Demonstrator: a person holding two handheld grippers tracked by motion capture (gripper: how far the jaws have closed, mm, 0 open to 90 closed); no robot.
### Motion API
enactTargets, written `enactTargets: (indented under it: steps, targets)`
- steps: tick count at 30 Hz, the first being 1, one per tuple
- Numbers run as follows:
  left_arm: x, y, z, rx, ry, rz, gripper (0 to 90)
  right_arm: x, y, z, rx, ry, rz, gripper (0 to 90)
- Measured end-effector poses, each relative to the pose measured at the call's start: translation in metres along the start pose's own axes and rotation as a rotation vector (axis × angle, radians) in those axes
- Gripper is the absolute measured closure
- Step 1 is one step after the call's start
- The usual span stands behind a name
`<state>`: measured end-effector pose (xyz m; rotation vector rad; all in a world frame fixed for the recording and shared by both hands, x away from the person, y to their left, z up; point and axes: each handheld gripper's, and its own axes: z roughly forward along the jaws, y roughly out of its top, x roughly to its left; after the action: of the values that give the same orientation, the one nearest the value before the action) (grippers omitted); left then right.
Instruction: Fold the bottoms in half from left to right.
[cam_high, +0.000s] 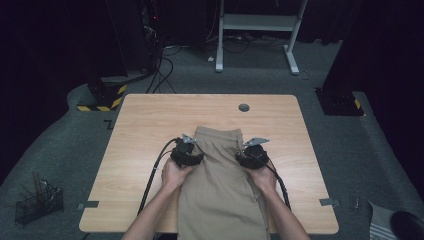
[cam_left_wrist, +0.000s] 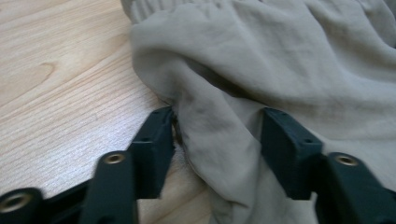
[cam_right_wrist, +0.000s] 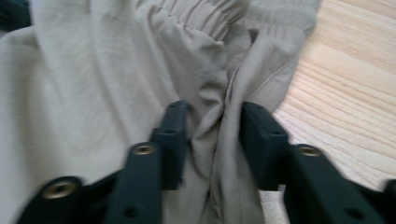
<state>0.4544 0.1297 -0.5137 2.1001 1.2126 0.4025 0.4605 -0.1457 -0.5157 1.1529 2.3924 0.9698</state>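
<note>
Beige trousers (cam_high: 220, 190) lie flat on the wooden table (cam_high: 145, 130), elastic waistband away from me and legs running off the near edge. My left gripper (cam_high: 187, 154) sits at the garment's left side just below the waistband; in the left gripper view a raised fold of the trousers (cam_left_wrist: 280, 60) fills the gap of the left gripper (cam_left_wrist: 215, 122) and both pads touch it. My right gripper (cam_high: 253, 155) sits at the right side; in the right gripper view the right gripper (cam_right_wrist: 214, 112) pinches bunched cloth of the trousers (cam_right_wrist: 93, 84) near the gathered waistband.
A round cable hole (cam_high: 244, 107) is in the table's far edge area. On the floor, a wire basket (cam_high: 39, 202) stands at the near left and a white desk frame (cam_high: 257, 30) stands beyond the table. Bare wood lies on both sides of the garment.
</note>
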Motion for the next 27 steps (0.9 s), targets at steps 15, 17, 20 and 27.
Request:
enactTargets:
  steps: [15, 17, 20, 27]
  targets:
    - [0.01, 0.001, -0.001, -0.007, -0.096, -0.047, 83.3, 0.002, 0.002, -0.003, 0.002, 0.024, -0.015, 86.9]
    - [0.011, 0.002, -0.001, -0.012, -0.098, -0.047, 83.7, 0.001, 0.002, -0.004, -0.007, 0.025, -0.011, 87.0]
    - [0.011, 0.007, 0.0, -0.002, -0.095, -0.031, 83.9, -0.001, 0.006, -0.005, -0.004, 0.023, -0.016, 87.2]
    - [0.016, 0.021, -0.001, -0.011, -0.097, -0.011, 84.2, -0.009, 0.015, -0.007, -0.012, 0.031, -0.002, 87.8]
